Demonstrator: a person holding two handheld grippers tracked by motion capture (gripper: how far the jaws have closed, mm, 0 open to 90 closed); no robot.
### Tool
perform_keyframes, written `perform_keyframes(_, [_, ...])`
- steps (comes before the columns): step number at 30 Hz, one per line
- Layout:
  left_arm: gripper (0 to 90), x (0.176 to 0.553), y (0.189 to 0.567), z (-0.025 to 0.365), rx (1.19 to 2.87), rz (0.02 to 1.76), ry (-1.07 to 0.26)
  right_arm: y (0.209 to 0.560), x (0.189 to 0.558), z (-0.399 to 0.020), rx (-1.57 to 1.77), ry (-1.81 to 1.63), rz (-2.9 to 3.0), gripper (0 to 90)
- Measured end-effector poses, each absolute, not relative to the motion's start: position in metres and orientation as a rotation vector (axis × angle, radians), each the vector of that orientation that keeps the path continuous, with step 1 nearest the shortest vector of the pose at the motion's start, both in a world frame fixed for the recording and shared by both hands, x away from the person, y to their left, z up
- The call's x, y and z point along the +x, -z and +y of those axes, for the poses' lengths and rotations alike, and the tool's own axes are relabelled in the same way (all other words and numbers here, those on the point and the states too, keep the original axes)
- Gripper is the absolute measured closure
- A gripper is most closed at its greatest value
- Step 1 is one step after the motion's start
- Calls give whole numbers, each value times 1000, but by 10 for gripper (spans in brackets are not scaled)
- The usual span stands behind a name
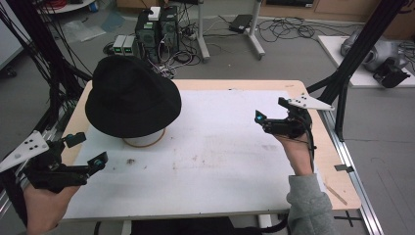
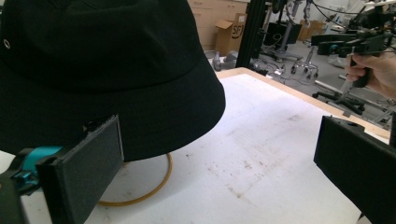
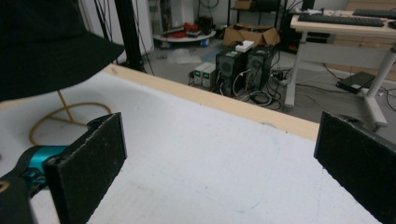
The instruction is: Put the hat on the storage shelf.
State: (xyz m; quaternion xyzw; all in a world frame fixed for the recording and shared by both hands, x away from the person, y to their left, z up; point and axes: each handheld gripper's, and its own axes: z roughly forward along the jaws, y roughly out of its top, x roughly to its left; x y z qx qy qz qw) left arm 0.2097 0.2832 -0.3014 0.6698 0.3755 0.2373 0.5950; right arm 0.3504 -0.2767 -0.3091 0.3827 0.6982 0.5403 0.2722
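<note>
Black bucket hat [image 1: 132, 95] perched on a wooden ring-based stand [image 1: 145, 141], far-left part of white table surface [image 1: 220, 161] (faint brown stains mid-table). Left gripper [image 1: 88, 149] held at near-left table edge, just short of the hat brim, jaws spread wide, nothing between them. Right gripper [image 1: 268, 111] raised above right side of table, well apart from the hat, jaws likewise wide apart and empty. Computer towers [image 1: 157, 29] on floor beyond.

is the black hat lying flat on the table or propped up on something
Propped up. The black hat sits raised on a thin wooden stand; its ring base rests on the table beneath the brim.
</note>
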Motion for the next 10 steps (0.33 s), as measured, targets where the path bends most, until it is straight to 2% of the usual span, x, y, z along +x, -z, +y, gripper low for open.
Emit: perform_keyframes(10, [17,212,302,279,1556,891,-585,307,344,-280,1035,-1493,1830,15])
